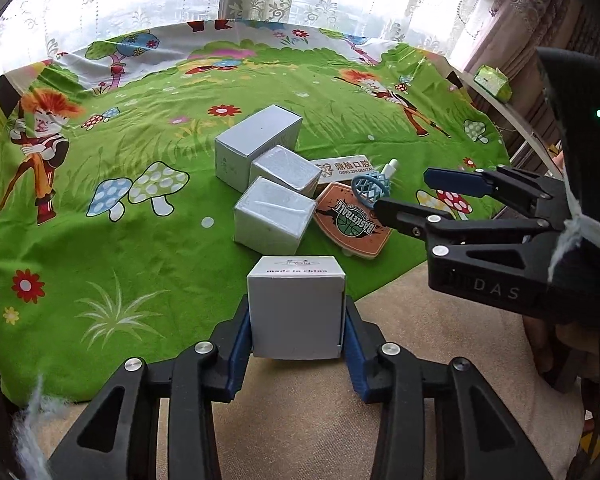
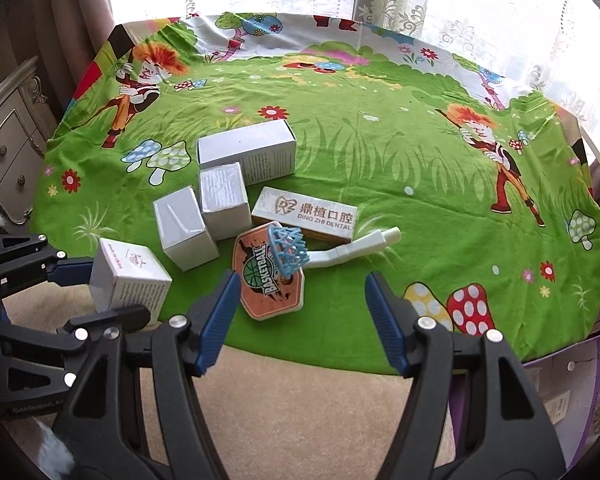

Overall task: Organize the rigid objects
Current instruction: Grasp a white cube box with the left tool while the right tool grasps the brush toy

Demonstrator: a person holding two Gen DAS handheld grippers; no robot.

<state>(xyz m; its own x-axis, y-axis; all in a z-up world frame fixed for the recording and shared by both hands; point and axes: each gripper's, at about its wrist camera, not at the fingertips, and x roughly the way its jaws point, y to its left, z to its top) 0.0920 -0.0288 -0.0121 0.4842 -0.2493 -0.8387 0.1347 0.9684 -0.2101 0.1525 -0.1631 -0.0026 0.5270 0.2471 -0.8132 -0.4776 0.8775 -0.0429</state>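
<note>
Left wrist view: our left claw is clamped on a small white box, blue pads flat on both its sides, box upright at the near edge of the green cartoon cloth on the counter. Taking the basketball backboard toy as landmark: two foil-wrapped boxes sit just left of it, touching each other; a bigger grey box is behind those. A white "Ding Zhi Dental" box lies right behind the backboard, and the blue hoop sits on top of it. Our right claw hovers at the backboard's right edge, fingers spread, gripping nothing.

Right wrist view: right claw wide open, empty, with the backboard toy between its fingers and just ahead. White stand arm sticks out right of the hoop. Dental box behind it. Foil boxes left of it. Held box in left claw further left, at the cloth edge. Nothing blocks the backboard from the front.
</note>
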